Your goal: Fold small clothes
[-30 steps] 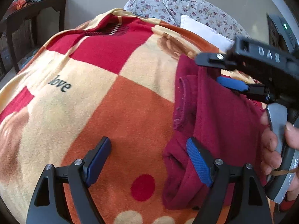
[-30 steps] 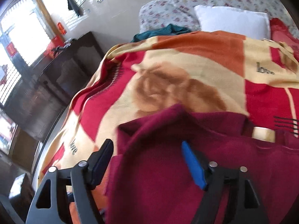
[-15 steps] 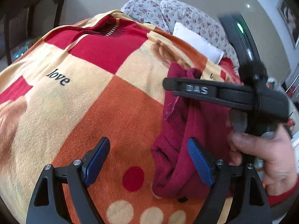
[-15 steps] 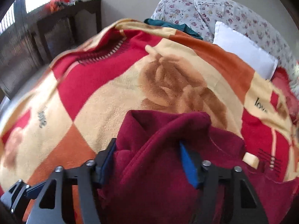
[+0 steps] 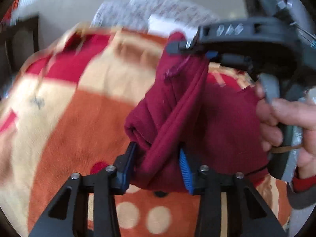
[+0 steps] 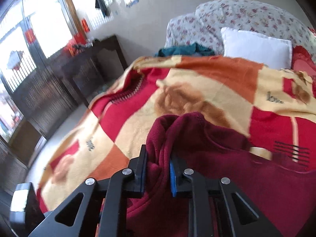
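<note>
While my jaws have just been closing, both my left gripper (image 5: 157, 165) and right gripper (image 6: 158, 172) clench the maroon fleece garment (image 5: 197, 118) over the patterned blanket (image 5: 79, 108).

This is a home bedroom: a bed (image 6: 227, 90) spread with a checked orange, red and cream fleece blanket (image 6: 197, 83), floral pillows (image 6: 246, 15) and a white cushion (image 6: 256, 47) at its head, dark wooden furniture (image 6: 88, 67) along the wall, and bright barred windows (image 6: 19, 45).

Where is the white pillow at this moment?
In the right wrist view the white pillow lies at the upper right, at the far end of the checked blanket, against the flowered cushions.
</note>
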Motion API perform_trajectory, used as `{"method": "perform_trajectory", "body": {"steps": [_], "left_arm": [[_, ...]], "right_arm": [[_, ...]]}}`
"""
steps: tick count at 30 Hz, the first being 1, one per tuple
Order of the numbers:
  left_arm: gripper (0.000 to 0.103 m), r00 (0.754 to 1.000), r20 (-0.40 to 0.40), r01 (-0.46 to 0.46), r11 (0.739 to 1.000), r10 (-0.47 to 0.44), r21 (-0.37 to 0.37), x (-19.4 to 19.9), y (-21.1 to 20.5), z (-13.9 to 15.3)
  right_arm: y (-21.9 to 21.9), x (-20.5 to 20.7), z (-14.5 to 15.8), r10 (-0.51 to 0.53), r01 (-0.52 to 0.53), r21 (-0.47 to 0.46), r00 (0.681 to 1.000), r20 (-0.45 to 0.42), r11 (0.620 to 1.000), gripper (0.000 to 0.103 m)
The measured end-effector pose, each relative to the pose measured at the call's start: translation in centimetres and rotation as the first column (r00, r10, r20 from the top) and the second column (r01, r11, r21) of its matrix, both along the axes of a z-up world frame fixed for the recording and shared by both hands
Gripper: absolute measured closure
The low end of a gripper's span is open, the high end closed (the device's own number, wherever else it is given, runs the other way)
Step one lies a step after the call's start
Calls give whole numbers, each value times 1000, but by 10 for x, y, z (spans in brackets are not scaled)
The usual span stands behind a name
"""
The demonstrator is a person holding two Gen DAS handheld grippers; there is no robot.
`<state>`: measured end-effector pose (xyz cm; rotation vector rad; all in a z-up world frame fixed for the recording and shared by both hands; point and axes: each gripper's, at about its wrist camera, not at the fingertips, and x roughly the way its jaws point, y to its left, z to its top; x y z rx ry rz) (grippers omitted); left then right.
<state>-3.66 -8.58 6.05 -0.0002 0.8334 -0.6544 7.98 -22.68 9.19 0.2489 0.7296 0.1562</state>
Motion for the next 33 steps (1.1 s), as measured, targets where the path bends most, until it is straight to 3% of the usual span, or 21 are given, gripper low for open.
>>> {"method": "perform_trajectory", "body": {"steps": [4, 7, 11, 16, 18, 20, 22, 25, 26, 30, 33], "left_arm": [[71, 985, 133, 120, 992, -112, -51, -48, -28, 51], [71, 957, 190, 231, 972, -218, -48, -84, -69, 74], [71, 928, 170, 339, 941, -331, -18, -112, -129, 64], [71, 899, 94, 423, 904, -427, 57, -140, -192, 20], [70, 889, 66, 448, 891, -453, 71, -141, -193, 14], [64, 877, 95, 465, 881, -472, 84, -148, -177, 23], [45, 870, 153, 460, 883, -469, 93, -147, -152, 36], [34, 873, 256, 402, 910, -415, 104, -145, -120, 52], [34, 877, 281, 373, 921, -389, 113, -140, -112, 55], [34, 901, 257, 323, 936, -349, 140, -114, -118, 48], [34, 913, 190, 331, 929, -360, 167, -101, -138, 24]], "right_arm": [[-47, -49, 35, -51, 51, 5, 997, 66, 999, 83], [-91, -84, 47, -123, 124, -4, 989, 78, 992, 83], [-143, -117, 33, -221, 221, 6, 974, 52, 975, 84], [-200, -136, -28, -338, 343, 45, 938, -82, 938, 84], [-217, -145, -40, -357, 367, 163, 930, -87, 916, 79], [-225, -162, -30, -377, 378, 226, 925, -52, 898, 73], [-221, -177, -16, -376, 368, 221, 927, -8, 903, 70], [-207, -186, 1, -359, 348, 209, 933, 21, 914, 33], [-199, -182, 2, -347, 340, 188, 938, 6, 922, 30], [-177, -158, -12, -319, 325, 130, 946, -60, 937, 30], [-171, -156, -11, -351, 353, 77, 935, -38, 932, 31]]}}
